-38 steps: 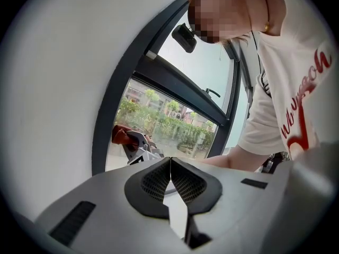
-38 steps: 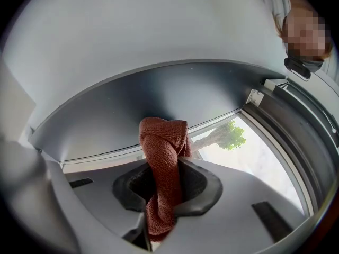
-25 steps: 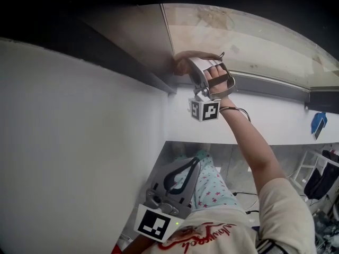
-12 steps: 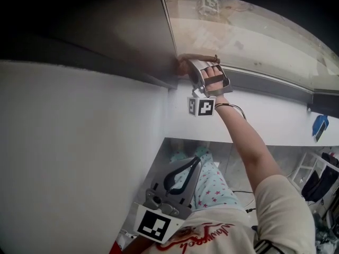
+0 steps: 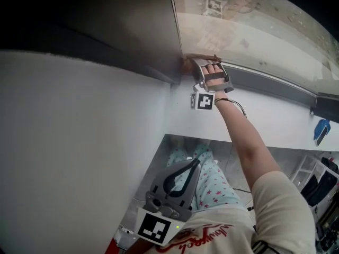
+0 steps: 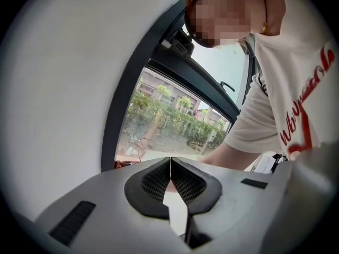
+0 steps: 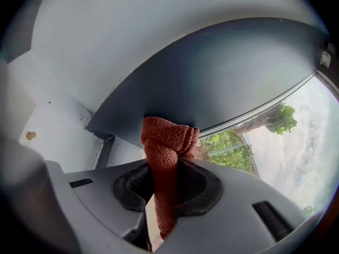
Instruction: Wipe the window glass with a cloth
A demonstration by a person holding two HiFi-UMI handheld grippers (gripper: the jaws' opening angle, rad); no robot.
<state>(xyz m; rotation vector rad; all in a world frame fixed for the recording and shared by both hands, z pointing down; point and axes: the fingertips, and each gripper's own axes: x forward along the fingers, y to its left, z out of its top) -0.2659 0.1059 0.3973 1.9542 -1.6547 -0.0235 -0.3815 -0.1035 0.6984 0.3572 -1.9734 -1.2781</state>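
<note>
Two grippers; right gripper [image 7: 165, 194] clamped on rust cloth [image 7: 167, 139], cloth pressed into corner of window glass [image 5: 249, 25] beside frame [image 5: 132, 41]; left gripper [image 6: 170, 173] closed, empty, held low; risk: cloth snagging on frame, dragging loose from jaws.

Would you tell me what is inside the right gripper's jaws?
A rust-red cloth, clamped by the right gripper, its top at the window frame. Its contact with the glass is covered.

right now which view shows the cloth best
Right gripper view: the rust-red cloth sits central, pinched by the right gripper. Head view shows a sliver; left gripper view perhaps a red speck.
</note>
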